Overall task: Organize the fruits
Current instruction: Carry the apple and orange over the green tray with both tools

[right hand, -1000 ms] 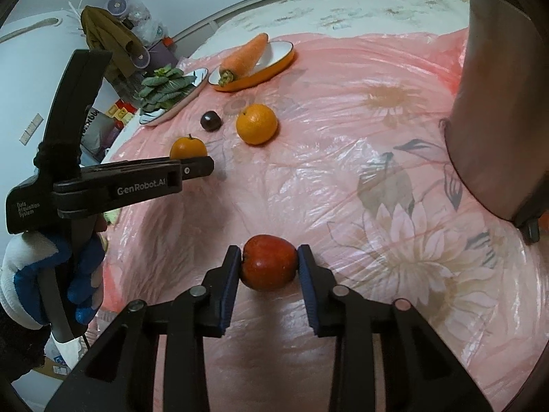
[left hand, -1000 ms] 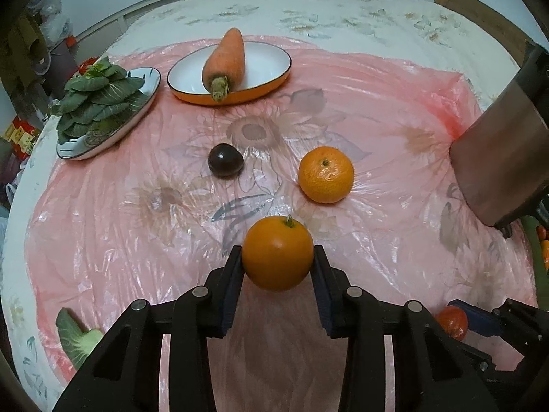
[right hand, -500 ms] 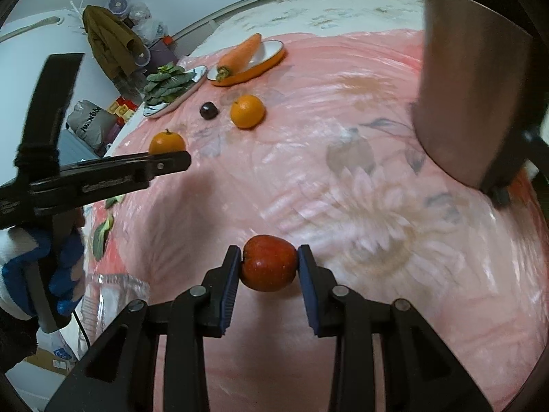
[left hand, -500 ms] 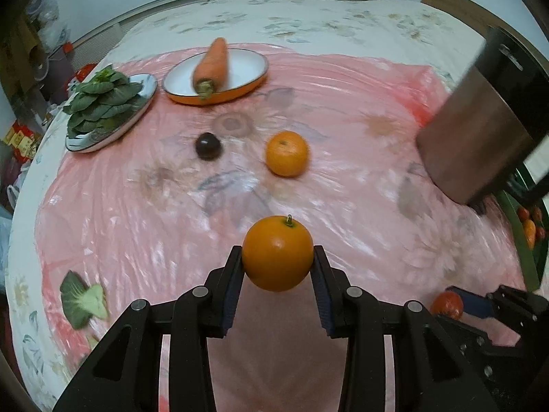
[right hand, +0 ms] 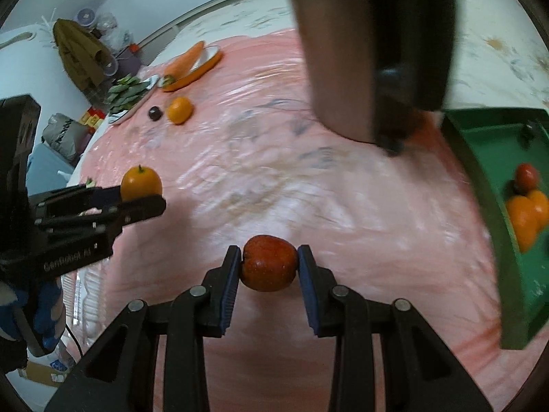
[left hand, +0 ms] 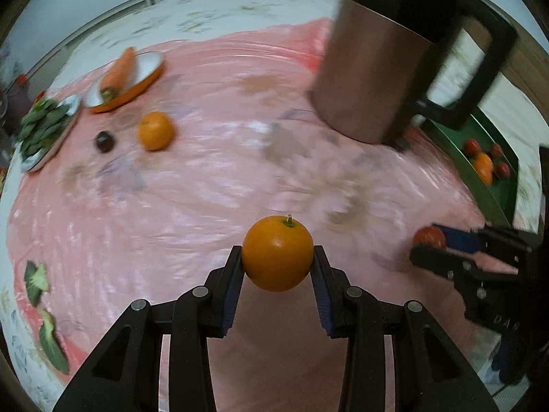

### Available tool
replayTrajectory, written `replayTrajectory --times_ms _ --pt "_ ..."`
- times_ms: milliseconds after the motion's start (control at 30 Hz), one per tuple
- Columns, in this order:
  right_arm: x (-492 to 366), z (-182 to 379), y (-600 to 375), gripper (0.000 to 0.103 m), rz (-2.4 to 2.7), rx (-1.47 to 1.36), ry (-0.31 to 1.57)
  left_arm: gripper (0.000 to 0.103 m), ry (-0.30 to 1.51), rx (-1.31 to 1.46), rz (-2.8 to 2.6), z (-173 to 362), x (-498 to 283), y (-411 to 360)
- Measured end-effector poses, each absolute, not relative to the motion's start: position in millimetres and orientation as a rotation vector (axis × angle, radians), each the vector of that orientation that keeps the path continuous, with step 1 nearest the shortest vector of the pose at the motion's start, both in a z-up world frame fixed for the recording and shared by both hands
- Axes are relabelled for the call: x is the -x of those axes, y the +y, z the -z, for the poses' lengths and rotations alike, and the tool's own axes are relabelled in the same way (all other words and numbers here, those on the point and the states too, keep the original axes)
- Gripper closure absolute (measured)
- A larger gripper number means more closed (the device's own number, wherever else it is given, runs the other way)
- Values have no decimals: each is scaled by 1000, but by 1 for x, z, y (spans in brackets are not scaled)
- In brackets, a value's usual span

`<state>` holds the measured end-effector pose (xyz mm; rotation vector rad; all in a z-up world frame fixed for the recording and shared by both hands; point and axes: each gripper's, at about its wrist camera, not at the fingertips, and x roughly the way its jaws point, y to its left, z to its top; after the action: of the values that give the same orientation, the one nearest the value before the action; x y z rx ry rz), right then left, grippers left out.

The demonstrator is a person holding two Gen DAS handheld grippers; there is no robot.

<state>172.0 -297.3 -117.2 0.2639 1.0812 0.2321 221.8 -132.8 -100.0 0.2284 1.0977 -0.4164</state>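
- The left gripper (left hand: 277, 263) clamps an orange (left hand: 277, 253) between its two fingers, held clear above a pink plastic sheet (left hand: 206, 185) that covers the table
- The right gripper (right hand: 267, 267) clamps a red apple (right hand: 268, 263) the same way, also lifted off the sheet
- In the right wrist view the left gripper (right hand: 142, 197) shows from the side, well to the left of the apple
- Risk: both fruits are round and smooth and are pinched only at their sides, so a quick swing could let one roll out of the grip and off the table
- Risk: a tall metal jug (left hand: 374, 68) with a black handle stands near a green tray (right hand: 494, 178), and a gripper heading for the tray could likely knock it
- Risk: the two grippers may crowd each other if both reach the tray together
- The green tray, at the right edge of the table, holds oranges (right hand: 525, 216) and a small red fruit (right hand: 526, 176), likely the place for sorted fruit
- An orange-rimmed dish (left hand: 144, 79) at the far left holds one carrot (left hand: 118, 70)
- A plate (left hand: 51, 137) beside it holds green leaves (left hand: 41, 125)
- A second orange (left hand: 155, 130) and a small dark fruit (left hand: 104, 141) lie loose on the sheet, near each other, not yet sorted
- Scraps of green vegetable (left hand: 36, 279) lie near the left edge
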Motion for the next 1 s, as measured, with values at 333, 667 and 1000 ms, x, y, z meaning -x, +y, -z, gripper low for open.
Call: replayTrajectory --times_ms 333,667,1000 --pt "-145 97 -373 47 -98 -296 1043 69 1105 -312 580 103 -189 -213" --pt "-124 94 -452 47 54 -323 1017 69 1094 -356 736 97 -162 -298" --pt "-117 90 -558 48 203 -303 977 69 1049 -353 849 91 -169 -414"
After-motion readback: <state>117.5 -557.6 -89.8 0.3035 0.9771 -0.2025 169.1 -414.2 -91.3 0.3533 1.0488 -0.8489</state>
